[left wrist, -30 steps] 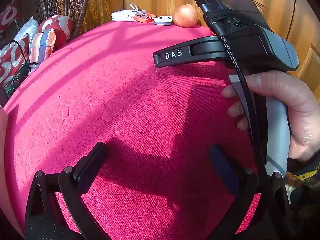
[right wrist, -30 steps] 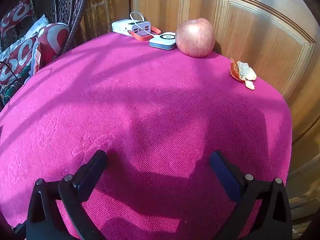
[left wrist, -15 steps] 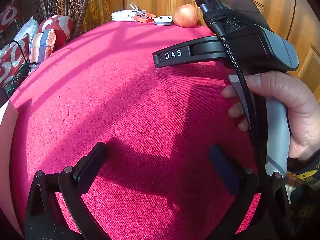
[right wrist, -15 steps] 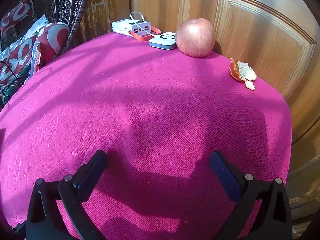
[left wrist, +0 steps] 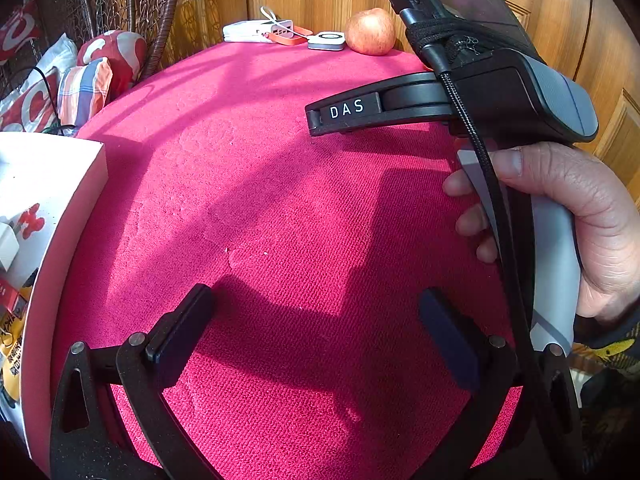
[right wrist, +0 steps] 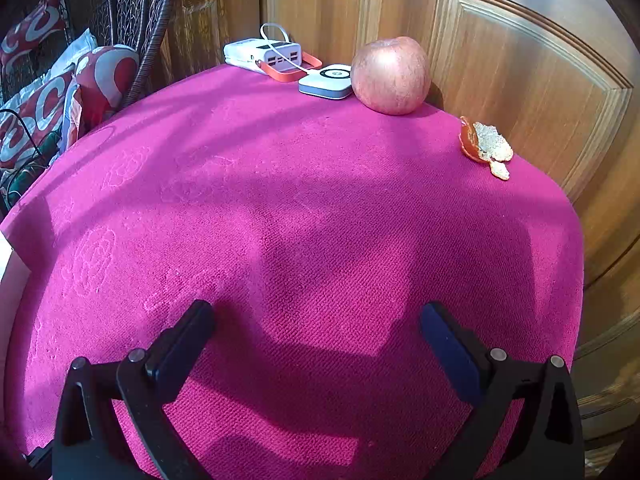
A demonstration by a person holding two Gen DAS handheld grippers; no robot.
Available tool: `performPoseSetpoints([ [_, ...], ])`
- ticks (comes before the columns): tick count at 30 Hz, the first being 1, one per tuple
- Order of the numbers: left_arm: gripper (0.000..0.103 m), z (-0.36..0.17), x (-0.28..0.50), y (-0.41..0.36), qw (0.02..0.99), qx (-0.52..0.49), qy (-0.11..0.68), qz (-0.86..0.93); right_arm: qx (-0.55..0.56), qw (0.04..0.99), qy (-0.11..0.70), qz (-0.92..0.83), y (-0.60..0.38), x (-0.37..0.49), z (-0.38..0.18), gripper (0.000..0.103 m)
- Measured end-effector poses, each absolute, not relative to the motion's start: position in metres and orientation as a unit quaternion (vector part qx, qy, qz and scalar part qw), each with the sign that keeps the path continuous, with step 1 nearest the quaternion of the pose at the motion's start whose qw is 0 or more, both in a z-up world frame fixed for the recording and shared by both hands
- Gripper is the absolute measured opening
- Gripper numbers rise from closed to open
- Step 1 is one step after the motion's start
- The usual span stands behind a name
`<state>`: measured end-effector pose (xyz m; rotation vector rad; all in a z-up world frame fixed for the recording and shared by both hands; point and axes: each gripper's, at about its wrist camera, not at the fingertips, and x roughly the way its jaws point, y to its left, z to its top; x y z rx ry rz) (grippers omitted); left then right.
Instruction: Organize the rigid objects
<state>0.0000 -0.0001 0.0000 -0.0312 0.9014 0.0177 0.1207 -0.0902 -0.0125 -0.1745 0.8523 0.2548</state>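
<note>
The left gripper (left wrist: 312,320) is hanging over the bright pink woven cloth (left wrist: 280,208) with its two black fingers spread wide apart and nothing between them. The right gripper (right wrist: 316,332) is hanging over the same cloth (right wrist: 280,208), and its fingers are wide apart too, holding nothing.

In the left view, a hand (left wrist: 576,216) is gripping the grey handle of the other black tool, which is sticking out over the cloth on the right side. That tool is hiding part of the cloth behind it, and its fingers cannot be seen from here.

At the left edge of the cloth, a white box with red marks (left wrist: 36,208) is being cut off by the side of the picture. Small things are sitting in or behind it, but they are too cut off to name.

On the far right side of the cloth, a curled piece of orange peel (right wrist: 486,148) is lying by itself, near the edge. At the far edge of the cloth, a round red apple (right wrist: 390,76) is standing. Just left of it, touching or almost touching, a small flat white and grey box (right wrist: 326,82) is lying. Left of that, a white block with many plug holes (right wrist: 262,54) is lying with an orange strap and a white cord.

Beyond the cloth, brown wooden door panels (right wrist: 512,60) are standing. Past the cloth's left side, red and white cushions (right wrist: 36,120) are piled up, partly hidden.
</note>
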Motion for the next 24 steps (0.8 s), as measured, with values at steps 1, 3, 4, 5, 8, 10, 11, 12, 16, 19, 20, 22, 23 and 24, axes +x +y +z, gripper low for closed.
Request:
performPoseSetpoints([
  [1,0.103,0.0000,0.0000,-0.0001,0.900,-0.015,0.436,0.008,-0.084,0.899,0.412,0.123,-0.0901,0.1206,-0.0125,0.103],
  [3,0.103,0.0001,0.0000,-0.0001,0.900,-0.015,0.436,0.009,-0.084,0.899,0.412,0.123,-0.0902,0.1206,-0.0124,0.103],
  [4,0.103,0.0001,-0.0001,0.0000,0.900,-0.015,0.436,0.009,-0.084,0.899,0.412,0.123,-0.0904,0.1202,-0.0126,0.103],
  [5,0.103,0.0000,0.0000,-0.0001,0.900,-0.015,0.436,0.009,-0.084,0.899,0.412,0.123,-0.0903,0.1203,-0.0126,0.103],
  [8,0.103,0.0000,0.0000,-0.0002,0.900,-0.015,0.436,0.009,-0.084,0.899,0.411,0.123,-0.0912,0.1202,-0.0117,0.103],
  [10,0.103,-0.0001,0.0000,-0.0002,0.900,-0.015,0.436,0.008,-0.084,0.899,0.411,0.123,-0.0909,0.1202,-0.0117,0.103],
  [11,0.103,0.0000,0.0000,-0.0003,0.900,-0.015,0.436,0.009,-0.084,0.899,0.411,0.123,-0.0906,0.1201,-0.0117,0.103],
  [12,0.103,-0.0010,0.0009,0.0004,0.900,-0.015,0.436,0.009,-0.084,0.899,0.411,0.123,-0.0908,0.1204,-0.0116,0.103],
  [16,0.103,0.0005,-0.0001,-0.0013,0.900,-0.015,0.436,0.009,-0.084,0.899,0.411,0.123,-0.0923,0.1210,-0.0110,0.103],
  [19,0.103,0.0002,0.0014,0.0000,0.900,-0.015,0.436,0.009,-0.084,0.899,0.411,0.123,-0.0916,0.1215,-0.0097,0.103],
  [20,0.103,0.0005,0.0014,-0.0002,0.900,-0.015,0.436,0.008,-0.084,0.899,0.411,0.123,-0.0917,0.1214,-0.0098,0.103],
  [22,0.103,0.0008,0.0000,-0.0006,0.900,-0.015,0.436,0.009,-0.084,0.899,0.411,0.124,-0.0924,0.1206,-0.0088,0.103],
  [23,0.103,0.0006,-0.0002,-0.0005,0.900,-0.015,0.436,0.009,-0.083,0.899,0.411,0.124,-0.0923,0.1205,-0.0094,0.103],
  [24,0.103,0.0007,-0.0002,-0.0005,0.900,-0.015,0.436,0.009,-0.083,0.899,0.411,0.124,-0.0912,0.1206,-0.0125,0.103],
])
